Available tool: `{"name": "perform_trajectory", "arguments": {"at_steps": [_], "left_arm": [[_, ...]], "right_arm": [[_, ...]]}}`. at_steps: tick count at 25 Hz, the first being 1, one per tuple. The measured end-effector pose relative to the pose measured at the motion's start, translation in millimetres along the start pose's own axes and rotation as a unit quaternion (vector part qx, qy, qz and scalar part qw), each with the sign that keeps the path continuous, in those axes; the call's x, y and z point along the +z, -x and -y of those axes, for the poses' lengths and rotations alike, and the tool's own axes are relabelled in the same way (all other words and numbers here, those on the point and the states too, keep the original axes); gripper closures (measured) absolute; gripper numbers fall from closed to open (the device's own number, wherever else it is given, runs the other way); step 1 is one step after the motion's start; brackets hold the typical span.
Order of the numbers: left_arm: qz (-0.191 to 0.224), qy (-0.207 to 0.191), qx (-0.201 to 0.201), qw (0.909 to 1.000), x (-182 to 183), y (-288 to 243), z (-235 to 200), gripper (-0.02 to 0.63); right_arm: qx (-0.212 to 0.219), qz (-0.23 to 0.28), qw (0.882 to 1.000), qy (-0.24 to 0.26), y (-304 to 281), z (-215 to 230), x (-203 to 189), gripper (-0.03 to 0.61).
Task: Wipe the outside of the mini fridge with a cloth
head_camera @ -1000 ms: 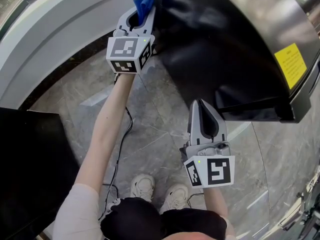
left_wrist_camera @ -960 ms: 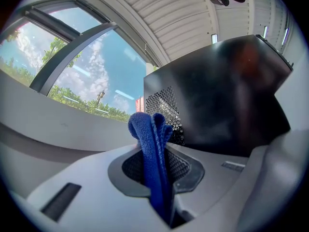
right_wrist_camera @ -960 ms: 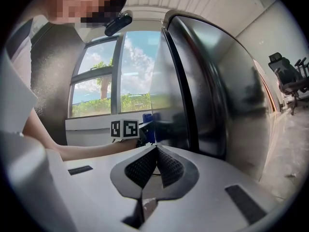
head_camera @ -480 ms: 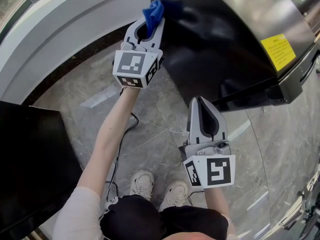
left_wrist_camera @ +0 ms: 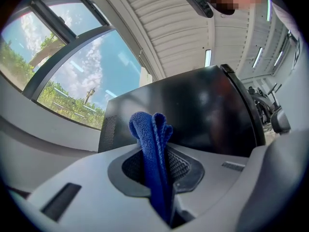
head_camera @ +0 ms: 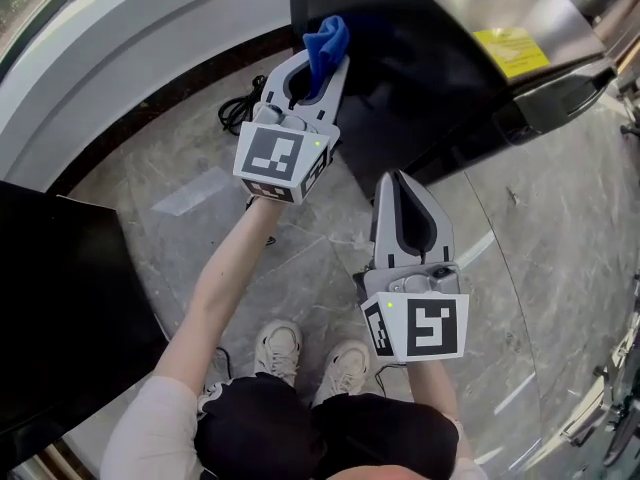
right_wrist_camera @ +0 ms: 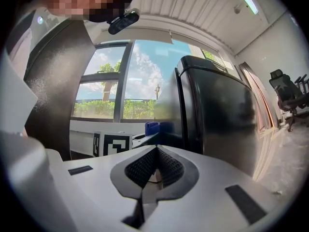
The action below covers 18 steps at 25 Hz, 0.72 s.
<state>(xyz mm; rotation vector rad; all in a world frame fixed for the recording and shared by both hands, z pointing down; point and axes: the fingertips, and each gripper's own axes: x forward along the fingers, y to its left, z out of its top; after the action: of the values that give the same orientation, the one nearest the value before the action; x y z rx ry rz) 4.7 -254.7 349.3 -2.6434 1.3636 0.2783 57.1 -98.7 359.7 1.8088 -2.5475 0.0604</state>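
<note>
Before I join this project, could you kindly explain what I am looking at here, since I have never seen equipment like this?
There is no robot here. A person standing on a grey stone floor holds a handheld two-jaw gripper in each hand. The head view comes from a camera on the person's head looking steeply down, so you see their arms and shoes. The two gripper views come from cameras riding on each gripper, looking along its jaws. The left gripper is shut on a blue cloth, held up at the dark side of the black mini fridge; I cannot tell for sure whether the cloth touches it. The right gripper is shut with nothing in it and held lower, off the fridge. The marker cubes are parts of the grippers.
</note>
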Motion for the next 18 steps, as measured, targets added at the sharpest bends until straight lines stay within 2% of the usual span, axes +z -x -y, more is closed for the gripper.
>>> {"name": "perform_trajectory", "arguments": {"at_steps": [3,10,15,18], "left_arm": [[0.008,0.003,-0.015,0.9998,7.4,10.7,25.4,0.557],[0.031,0.012,-0.044,0.9985,23.5,29.8,74.4,0.557],[0.013,0.052,-0.068,0.9962,22.5,47.1,107.7,0.557],[0.038,0.063,-0.075,0.9945,34.3,52.6,122.7,0.557]], "right_arm": [[-0.009,-0.001,1.0,0.006,10.7,3.0,2.1,0.568],[-0.086,0.014,0.996,-0.001,29.2,48.5,12.0,0.568],[-0.107,0.017,0.994,0.013,41.6,55.5,15.4,0.568],[-0.115,0.023,0.993,0.018,44.5,59.1,20.3,0.568]]}}
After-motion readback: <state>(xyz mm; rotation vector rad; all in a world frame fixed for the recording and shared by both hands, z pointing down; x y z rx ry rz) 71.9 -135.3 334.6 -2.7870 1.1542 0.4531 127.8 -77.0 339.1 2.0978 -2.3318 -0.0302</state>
